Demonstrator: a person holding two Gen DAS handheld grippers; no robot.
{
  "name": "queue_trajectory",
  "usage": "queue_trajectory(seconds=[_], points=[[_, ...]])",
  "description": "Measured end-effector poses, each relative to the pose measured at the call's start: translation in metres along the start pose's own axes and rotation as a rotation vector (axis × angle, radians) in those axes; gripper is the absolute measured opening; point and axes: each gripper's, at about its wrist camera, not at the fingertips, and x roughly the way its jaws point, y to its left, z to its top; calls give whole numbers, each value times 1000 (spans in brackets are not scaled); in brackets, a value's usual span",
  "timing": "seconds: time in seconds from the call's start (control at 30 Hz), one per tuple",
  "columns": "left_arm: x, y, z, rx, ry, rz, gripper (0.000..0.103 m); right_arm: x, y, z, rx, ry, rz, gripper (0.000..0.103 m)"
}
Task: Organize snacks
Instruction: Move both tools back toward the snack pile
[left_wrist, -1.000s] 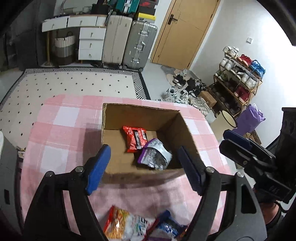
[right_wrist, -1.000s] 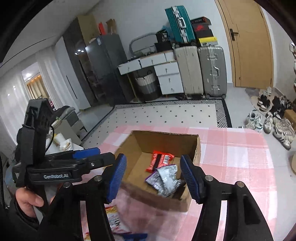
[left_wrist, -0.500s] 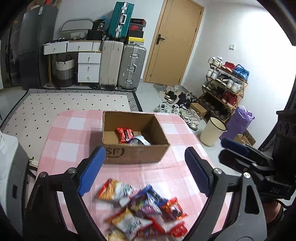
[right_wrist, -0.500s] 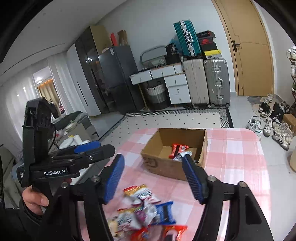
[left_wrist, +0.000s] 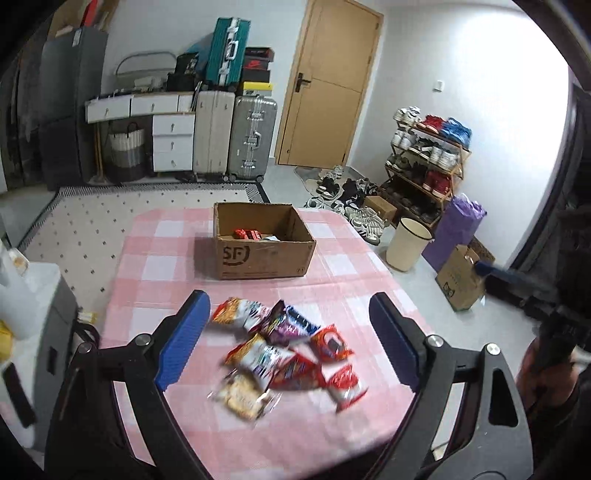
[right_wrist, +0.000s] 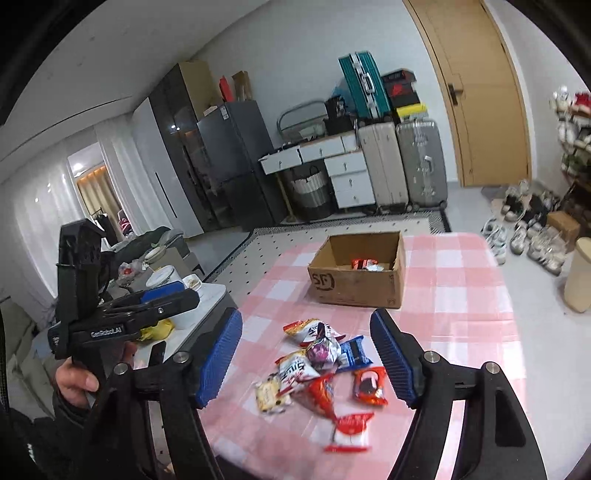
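A pile of several snack packets (left_wrist: 284, 347) lies on the near part of the pink checked tablecloth (left_wrist: 147, 258); it also shows in the right wrist view (right_wrist: 321, 365). A brown cardboard box (left_wrist: 264, 247) stands farther back and holds a red packet (left_wrist: 247, 233) and another packet; the box shows in the right wrist view too (right_wrist: 356, 277). My left gripper (left_wrist: 290, 330) is open and empty, held above the pile. My right gripper (right_wrist: 306, 349) is open and empty, also above the pile. The left gripper appears at the left of the right wrist view (right_wrist: 147, 306).
A side table with cups and a bowl (right_wrist: 173, 291) stands left of the table. A bin (left_wrist: 408, 247), a purple bag (left_wrist: 456, 229), a small carton (left_wrist: 460, 280) and a shoe rack (left_wrist: 424, 166) stand on the right. Suitcases (left_wrist: 232, 136) and drawers line the far wall.
Both grippers have pulled back and up from the box towards the near table edge. The snack pile has come fully into view beneath them. Both stay open and empty.
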Motion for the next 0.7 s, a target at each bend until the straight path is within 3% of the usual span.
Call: queue_trajectory(seconds=[0.13, 0.23, 0.27, 0.33, 0.47, 0.7], points=[[-61, -8, -16, 91, -9, 49, 87, -59, 29, -4, -28, -19, -67, 74], [-106, -8, -27, 122, -25, 67, 92, -90, 36, -6, 23, -19, -42, 75], [-116, -7, -31, 115, -31, 68, 103, -98, 39, -9, 25, -21, -40, 81], [-132, -6, -39, 102, -39, 70, 102, -106, 42, -18, 21, -21, -73, 90], [-129, -6, -58, 47, -13, 19, 102, -97, 36, -44, 59, 21, -39, 91], [-66, -12, -99, 20, 87, 70, 102, -41, 17, -91, 35, 115, -39, 97]])
